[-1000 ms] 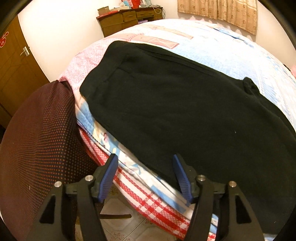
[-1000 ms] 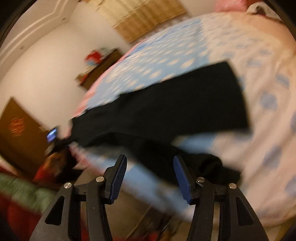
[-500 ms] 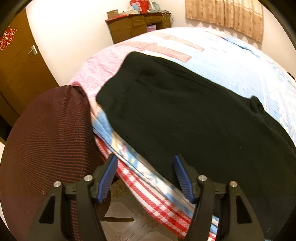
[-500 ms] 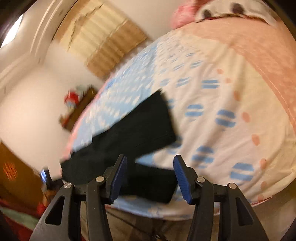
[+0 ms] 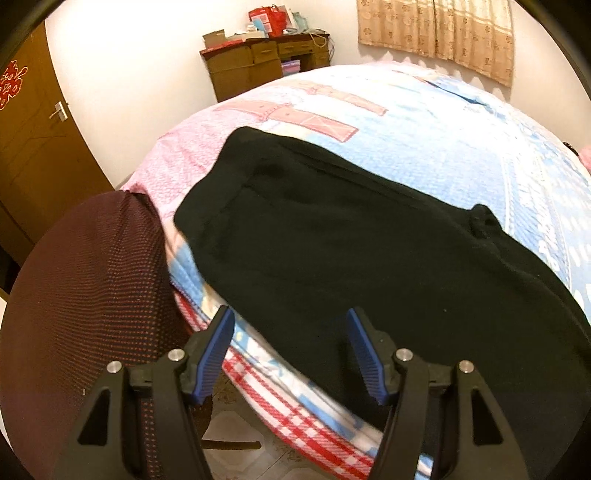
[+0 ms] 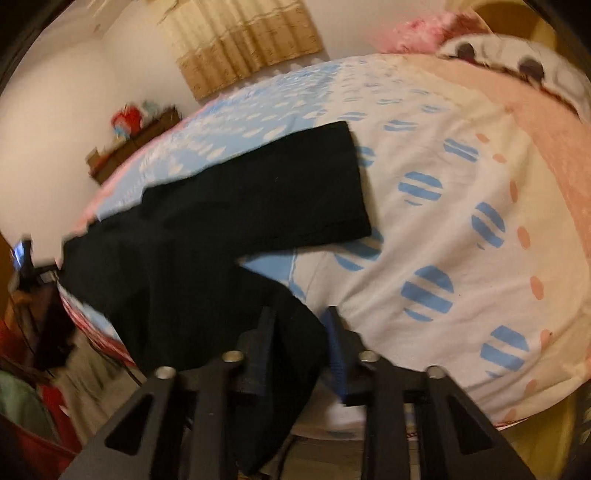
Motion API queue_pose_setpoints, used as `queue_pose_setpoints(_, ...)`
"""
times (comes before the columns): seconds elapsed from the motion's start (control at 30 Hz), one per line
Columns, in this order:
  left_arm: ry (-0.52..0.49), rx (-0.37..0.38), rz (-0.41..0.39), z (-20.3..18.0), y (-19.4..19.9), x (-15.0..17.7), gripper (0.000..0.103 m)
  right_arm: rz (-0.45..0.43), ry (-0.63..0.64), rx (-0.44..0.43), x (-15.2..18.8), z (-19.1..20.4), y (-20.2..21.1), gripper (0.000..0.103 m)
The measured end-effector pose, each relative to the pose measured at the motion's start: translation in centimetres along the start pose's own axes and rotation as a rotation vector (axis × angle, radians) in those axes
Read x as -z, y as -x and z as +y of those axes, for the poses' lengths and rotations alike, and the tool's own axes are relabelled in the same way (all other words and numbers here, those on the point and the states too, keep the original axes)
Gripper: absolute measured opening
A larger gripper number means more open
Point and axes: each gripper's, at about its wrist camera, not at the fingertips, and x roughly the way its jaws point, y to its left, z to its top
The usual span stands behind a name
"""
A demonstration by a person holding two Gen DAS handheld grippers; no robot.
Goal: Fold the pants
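Note:
Black pants (image 5: 332,240) lie spread across the bed (image 5: 443,129), waistband end toward the far left. My left gripper (image 5: 288,332) hovers open over the pants' near edge at the bed's side, its blue pads apart and touching nothing. In the right wrist view one leg of the pants (image 6: 258,192) lies flat on the dotted sheet (image 6: 461,240), its hem to the right. The nearer leg hangs over the bed's edge and is bunched between the jaws of my right gripper (image 6: 299,328), which are closing on the cloth.
A dark chair back with red dots (image 5: 81,295) stands close at the left of the bed. A wooden desk (image 5: 266,62), a brown door (image 5: 29,129) and a curtain (image 5: 436,33) line the far walls. A plush pillow (image 6: 517,62) lies at the bed's head.
My right gripper swung across the bed, came down onto the nearer pant leg and narrowed its jaws around it. The left gripper rose slightly and stayed open.

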Motion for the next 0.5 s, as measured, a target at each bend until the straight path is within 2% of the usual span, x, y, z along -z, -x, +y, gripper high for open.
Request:
queue_pose_setpoints(0.07, 0.0, 0.002, -0.007, -0.2, 0.2, -0.2, 0.066, 0.019, 0.038, 0.019, -0.3, 0.9, -0.1, 0.012)
queue_pose_setpoints(0.13, 0.003, 0.004, -0.015, -0.2, 0.4, -0.4, 0.066, 0.003, 0.077, 0.055, -0.7, 1.6, 0.8, 0.012)
queue_pose_setpoints(0.23, 0.016, 0.007, -0.027, -0.1, 0.8, -1.1, 0.066, -0.101, 0.114, 0.08, -2.8, 2.4, 3.4, 0.011)
queue_pose_setpoints(0.37, 0.032, 0.013, -0.039, -0.1, 1.2, -1.7, 0.066, -0.221, 0.205, 0.129, -7.7, 2.8, 5.4, 0.011)
queue_pose_setpoints(0.5, 0.036, 0.009, -0.05, -0.1, 1.5, -2.0, 0.066, -0.243, 0.259, 0.168, -11.0, 2.4, 3.6, 0.011)
